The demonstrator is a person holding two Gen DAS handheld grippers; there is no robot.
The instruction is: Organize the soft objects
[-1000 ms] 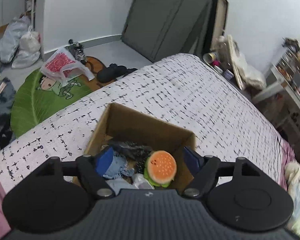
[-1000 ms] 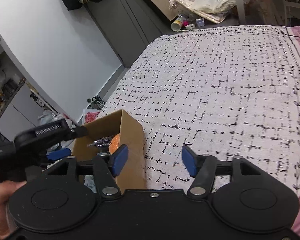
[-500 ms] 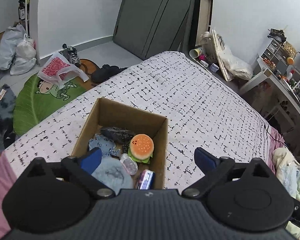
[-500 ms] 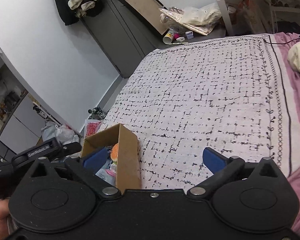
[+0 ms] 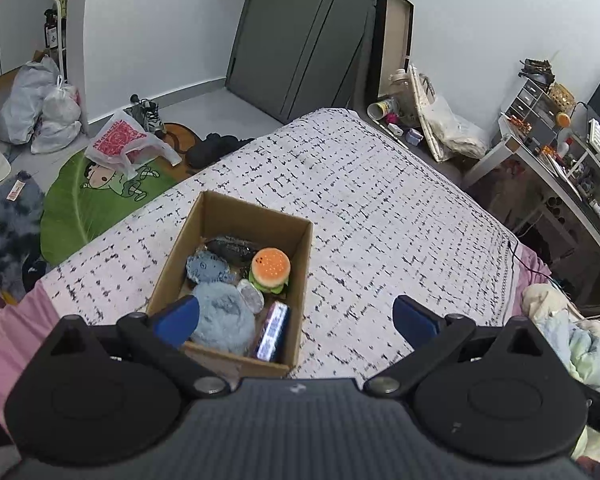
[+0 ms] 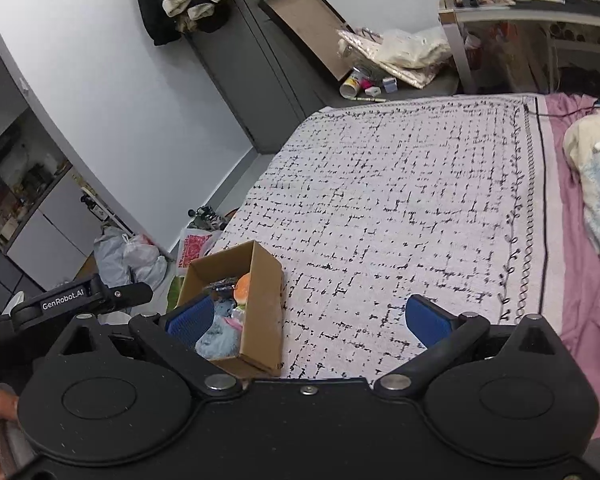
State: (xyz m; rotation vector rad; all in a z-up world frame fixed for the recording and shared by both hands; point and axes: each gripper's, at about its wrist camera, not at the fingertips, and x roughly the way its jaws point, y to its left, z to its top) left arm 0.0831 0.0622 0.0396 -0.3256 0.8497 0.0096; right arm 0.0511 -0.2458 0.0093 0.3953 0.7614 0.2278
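Currently, what we see:
Left gripper [image 5: 296,316]: our jaws are spread wide and carry nothing, above the near end of the cardboard box [image 5: 304,248].
Right gripper [image 6: 308,318]: likewise wide apart and empty, over the bedspread [image 6: 400,200].
Box: sits on the patterned bedspread near its edge.
Contents: a burger plush [image 5: 270,270], a fluffy blue plush [image 5: 224,318], a blue-grey soft toy [image 5: 208,267], a dark crinkled item [image 5: 232,247].

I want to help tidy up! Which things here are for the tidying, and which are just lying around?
For the job: cardboard box, burger plushie, fluffy blue toy, grey-blue plushie.

Just lying around: plastic bag, green leaf rug, shoes, picture frame.
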